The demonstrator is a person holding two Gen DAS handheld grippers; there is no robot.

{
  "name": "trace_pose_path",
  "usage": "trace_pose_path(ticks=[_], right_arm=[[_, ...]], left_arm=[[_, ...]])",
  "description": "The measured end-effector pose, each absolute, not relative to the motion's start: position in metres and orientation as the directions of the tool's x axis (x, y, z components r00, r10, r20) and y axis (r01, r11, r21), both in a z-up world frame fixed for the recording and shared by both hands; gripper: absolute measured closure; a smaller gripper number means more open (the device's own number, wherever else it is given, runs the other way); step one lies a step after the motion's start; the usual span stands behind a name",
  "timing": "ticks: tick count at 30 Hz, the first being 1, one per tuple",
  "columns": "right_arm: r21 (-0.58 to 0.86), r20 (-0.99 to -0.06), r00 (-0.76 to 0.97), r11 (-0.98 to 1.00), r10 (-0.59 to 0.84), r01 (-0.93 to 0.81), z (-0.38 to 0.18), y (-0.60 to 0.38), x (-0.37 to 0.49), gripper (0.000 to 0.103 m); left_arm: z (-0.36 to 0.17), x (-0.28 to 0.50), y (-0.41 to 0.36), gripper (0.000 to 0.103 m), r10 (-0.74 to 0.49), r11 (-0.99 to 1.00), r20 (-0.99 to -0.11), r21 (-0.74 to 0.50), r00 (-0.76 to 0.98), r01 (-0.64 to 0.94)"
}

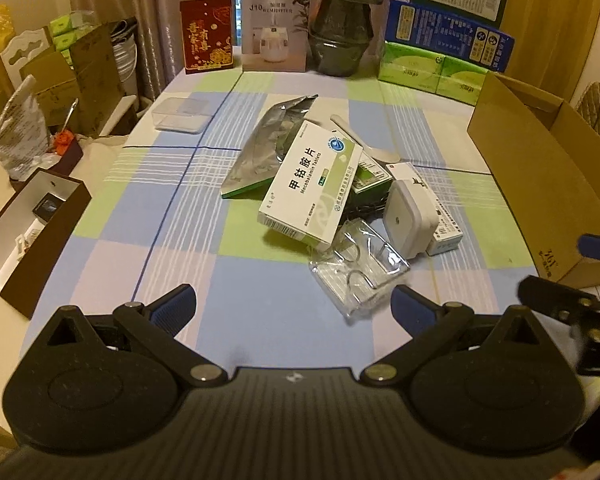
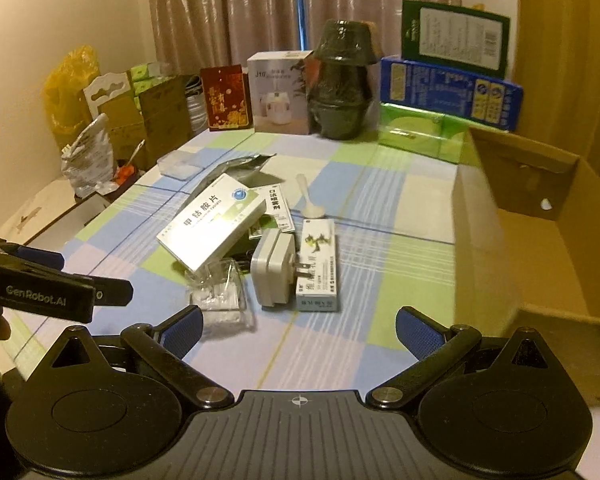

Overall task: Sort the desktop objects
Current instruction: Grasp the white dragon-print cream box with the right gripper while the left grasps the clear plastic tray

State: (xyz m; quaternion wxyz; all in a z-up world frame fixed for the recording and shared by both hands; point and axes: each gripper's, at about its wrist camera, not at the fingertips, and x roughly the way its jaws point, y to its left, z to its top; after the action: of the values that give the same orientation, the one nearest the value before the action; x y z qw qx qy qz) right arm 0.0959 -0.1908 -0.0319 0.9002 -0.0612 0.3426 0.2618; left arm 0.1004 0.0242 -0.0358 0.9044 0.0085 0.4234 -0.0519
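Checked tablecloth [image 1: 180, 240] in blue, green and white covers the table in front of you, curtains behind. Your left gripper [image 1: 294, 304] hangs low over the near edge, jaws spread wide, nothing between them. Your right gripper [image 2: 299, 330] is the same: jaws apart, empty, hovering over the cloth beside the open cardboard box [image 2: 540, 240] on your right.

The clutter to sort sits mid-table in one pile. White medicine box [image 1: 312, 184] marked Mecobalamin Tablets lies tilted on top of a silver foil pouch [image 1: 268, 140] and a smaller green-and-white box [image 1: 370, 172]. White plug adapter [image 2: 272, 276] lies on its side just right of it, prongs touching a long narrow white box [image 2: 318, 268]. Clear plastic packaging [image 1: 356, 272] lies nearest you, just ahead of the left jaws. White plastic spoon [image 2: 310, 200] lies behind the pile.

Clear lidded container [image 1: 182, 114] sits apart at far left. Along the far edge: red card [image 1: 208, 36], humidifier box [image 1: 276, 28], dark wrapped pot [image 1: 346, 20], stacked green and blue boxes [image 1: 444, 40]. Dark open box [image 1: 32, 232] sits at your left, off the table edge.
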Motion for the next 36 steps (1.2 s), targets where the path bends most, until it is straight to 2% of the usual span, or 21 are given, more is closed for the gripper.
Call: trace_pose_path(ticks=[2,11,19,23,24,26,31,36], right_arm=[[0.067,-0.652,0.625,0.854,0.429,-0.516,-0.039,-0.188,0.108,0.015],[0.056,-0.685,0.602,0.854,0.410,-0.518,-0.071,-0.187,0.153,0.033],[0.063,-0.695,0.591,0.854,0.409,-0.517,-0.084,-0.196,0.172,0.035],[0.080,-0.701,0.579,0.852,0.417,-0.517,-0.089,-0.198,0.176,0.035],[0.080,-0.703,0.577,0.853,0.416,-0.516,-0.090,-0.197,0.177,0.035],[0.085,-0.706,0.572,0.852,0.417,-0.516,-0.092,-0.197,0.179,0.035],[0.078,-0.701,0.580,0.854,0.414,-0.514,-0.092,-0.196,0.178,0.035],[0.077,-0.697,0.582,0.851,0.419,-0.520,-0.091,-0.194,0.178,0.035]], left_arm=[[-0.040,0.108,0.023,0.001,-0.093,0.994,-0.770,-0.030,0.631,0.109],[-0.061,0.133,0.005,0.003,-0.143,0.983,-0.764,-0.035,0.629,0.181],[-0.089,0.143,-0.015,0.015,-0.206,0.970,-0.754,-0.074,0.624,0.231],[-0.099,0.148,-0.024,0.016,-0.226,0.962,-0.752,-0.075,0.619,0.261],[-0.102,0.150,-0.026,0.019,-0.235,0.959,-0.753,-0.078,0.614,0.271],[-0.107,0.151,-0.028,0.031,-0.243,0.955,-0.760,-0.078,0.603,0.287],[-0.111,0.152,-0.018,0.030,-0.209,0.962,-0.768,-0.050,0.605,0.268],[-0.106,0.151,0.006,0.030,-0.133,0.984,-0.761,-0.024,0.636,0.177]])
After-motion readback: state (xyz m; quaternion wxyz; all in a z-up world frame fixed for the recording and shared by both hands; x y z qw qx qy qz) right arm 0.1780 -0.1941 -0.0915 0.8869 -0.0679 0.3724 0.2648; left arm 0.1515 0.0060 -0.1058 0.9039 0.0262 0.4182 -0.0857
